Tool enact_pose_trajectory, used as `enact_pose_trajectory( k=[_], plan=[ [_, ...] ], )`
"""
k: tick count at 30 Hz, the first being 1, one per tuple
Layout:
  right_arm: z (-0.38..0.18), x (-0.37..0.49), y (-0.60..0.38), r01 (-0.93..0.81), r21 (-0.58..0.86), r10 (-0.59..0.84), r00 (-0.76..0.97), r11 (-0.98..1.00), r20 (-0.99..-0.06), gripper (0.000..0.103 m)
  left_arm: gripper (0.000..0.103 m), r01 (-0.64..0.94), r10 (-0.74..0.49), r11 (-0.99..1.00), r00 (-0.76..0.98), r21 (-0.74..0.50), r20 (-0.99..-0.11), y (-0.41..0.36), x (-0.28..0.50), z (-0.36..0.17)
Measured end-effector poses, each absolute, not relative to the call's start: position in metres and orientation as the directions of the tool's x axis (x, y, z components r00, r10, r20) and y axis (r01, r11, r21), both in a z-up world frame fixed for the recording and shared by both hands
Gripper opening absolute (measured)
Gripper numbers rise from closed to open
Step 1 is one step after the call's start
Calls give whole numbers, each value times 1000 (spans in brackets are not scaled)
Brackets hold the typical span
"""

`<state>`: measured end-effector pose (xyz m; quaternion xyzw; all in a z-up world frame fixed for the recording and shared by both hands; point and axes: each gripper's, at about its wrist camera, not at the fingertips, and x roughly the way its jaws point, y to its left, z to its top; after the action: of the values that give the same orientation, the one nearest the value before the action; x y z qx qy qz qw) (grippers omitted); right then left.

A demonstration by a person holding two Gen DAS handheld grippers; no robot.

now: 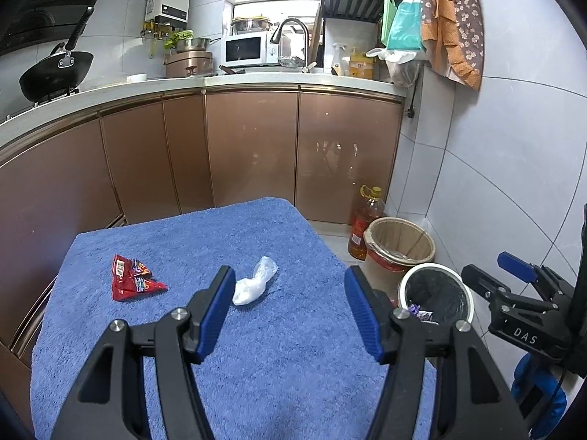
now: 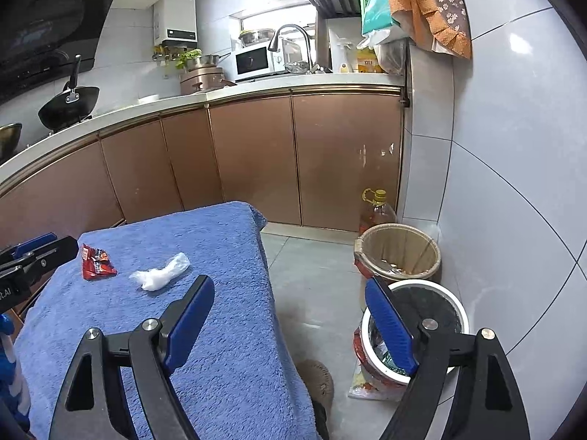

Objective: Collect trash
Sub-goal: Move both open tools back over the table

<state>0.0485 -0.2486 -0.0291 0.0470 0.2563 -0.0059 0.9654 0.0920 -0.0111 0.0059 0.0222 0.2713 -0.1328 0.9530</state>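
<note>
A: Left wrist view, sweeping left to right. The red snack wrapper [image 1: 132,278] lies flat on the blue towel [image 1: 256,348] that covers the bench. Just to its right is the crumpled clear plastic bag [image 1: 255,281], apart from the wrapper. The left gripper [image 1: 290,286] hangs above the towel with its jaws spread wide and nothing between the pads.

B: Right wrist view has the same two pieces, wrapper [image 2: 96,262] and bag [image 2: 160,275], only further left and smaller. The right gripper [image 2: 290,293] is also gaping and empty; one finger sits over the towel edge, the other over the white-rimmed bin [image 2: 460,306].

A: My view looks straight down into that bin [image 1: 434,293]: black liner, a scrap or two at the bottom. Behind it is the tan-lined bin [image 1: 401,242] and an oil bottle [image 1: 367,216] against the cabinet.

B: What you don't get is the floor. I see grey tiles [image 2: 312,275] between bench and bins, a flattened packet [image 2: 367,381] lying at the foot of the white-rimmed bin, and something brown [image 2: 319,381] tucked under the towel's edge; I can't tell what.

A: And at my far right edge is your gripper [image 1: 513,275] from the side, over the bins.
</note>
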Motion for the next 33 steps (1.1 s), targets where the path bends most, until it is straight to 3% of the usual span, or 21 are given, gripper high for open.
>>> enact_pose_trajectory(
  k=[23,33],
  plan=[
    [-38,60,-237,-7,78,47,847,997,-529,84,60,260,-224,966,827,-4,-516,2,98,-6],
    [-45,76,-217,-76,59,96,823,995,-559,84,60,229,-185,973,794,3,-578,33,117,-23]
  ],
)
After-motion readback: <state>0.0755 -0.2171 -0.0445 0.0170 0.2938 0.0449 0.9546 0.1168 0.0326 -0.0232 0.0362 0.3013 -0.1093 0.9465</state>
